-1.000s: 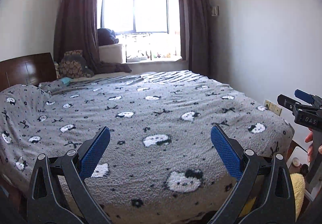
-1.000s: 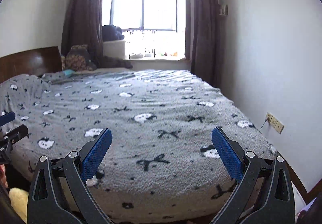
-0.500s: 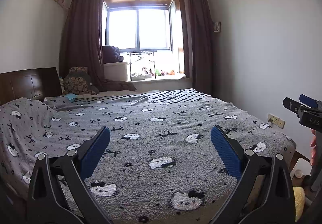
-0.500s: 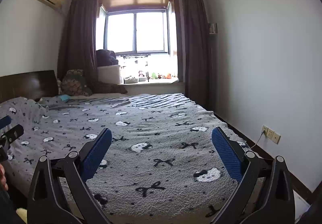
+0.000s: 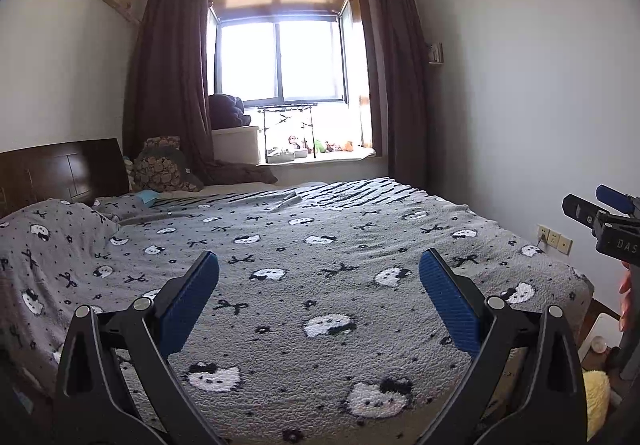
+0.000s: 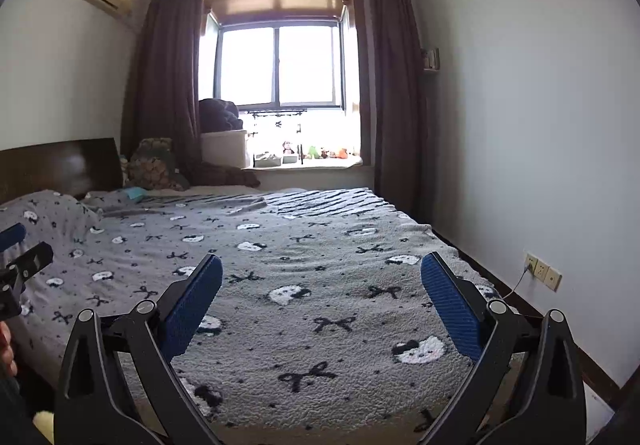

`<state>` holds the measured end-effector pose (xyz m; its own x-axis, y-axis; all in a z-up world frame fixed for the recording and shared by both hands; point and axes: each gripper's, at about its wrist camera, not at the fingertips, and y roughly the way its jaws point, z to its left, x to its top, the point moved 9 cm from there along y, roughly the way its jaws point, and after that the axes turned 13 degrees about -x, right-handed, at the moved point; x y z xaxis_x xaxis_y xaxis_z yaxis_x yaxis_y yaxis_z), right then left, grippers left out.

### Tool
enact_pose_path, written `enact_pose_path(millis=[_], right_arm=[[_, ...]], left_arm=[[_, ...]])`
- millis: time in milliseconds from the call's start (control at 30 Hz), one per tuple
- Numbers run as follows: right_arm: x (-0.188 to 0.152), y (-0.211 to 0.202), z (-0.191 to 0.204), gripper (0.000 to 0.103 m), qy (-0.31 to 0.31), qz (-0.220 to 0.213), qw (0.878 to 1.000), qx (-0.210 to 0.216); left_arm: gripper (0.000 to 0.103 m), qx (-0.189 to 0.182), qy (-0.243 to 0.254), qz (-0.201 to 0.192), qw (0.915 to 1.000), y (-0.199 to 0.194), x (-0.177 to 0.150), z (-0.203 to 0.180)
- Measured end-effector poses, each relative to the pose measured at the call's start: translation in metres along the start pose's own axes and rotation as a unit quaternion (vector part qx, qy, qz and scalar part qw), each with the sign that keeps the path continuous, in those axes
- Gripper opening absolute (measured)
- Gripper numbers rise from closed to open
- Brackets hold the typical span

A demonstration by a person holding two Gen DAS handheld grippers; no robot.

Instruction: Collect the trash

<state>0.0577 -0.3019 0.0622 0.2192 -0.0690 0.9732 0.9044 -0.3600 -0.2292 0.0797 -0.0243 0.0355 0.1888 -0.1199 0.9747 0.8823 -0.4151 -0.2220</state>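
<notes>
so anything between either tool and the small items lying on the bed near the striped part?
Nothing visible. Both the left tool and right tool are open and empty, over the near edge of the bed. Only bare blanket lies between them and the small pale items, too small to identify as trash.

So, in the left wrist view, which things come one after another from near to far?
Open left gripper → grey cat-and-bow patterned blanket → black-and-white striped cover → white windowsill with small toys → bright window.
</notes>
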Motion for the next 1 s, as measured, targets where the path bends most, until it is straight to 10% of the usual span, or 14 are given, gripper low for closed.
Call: enact_pose_path(millis=[1000], right_arm=[[0.006, -0.004, 0.013, 0.100, -0.006, -0.011, 1.000, 0.015]], left_arm=[[0.095, 0.011, 0.010, -0.001, 0.9999, -0.008, 0.007, 0.004]])
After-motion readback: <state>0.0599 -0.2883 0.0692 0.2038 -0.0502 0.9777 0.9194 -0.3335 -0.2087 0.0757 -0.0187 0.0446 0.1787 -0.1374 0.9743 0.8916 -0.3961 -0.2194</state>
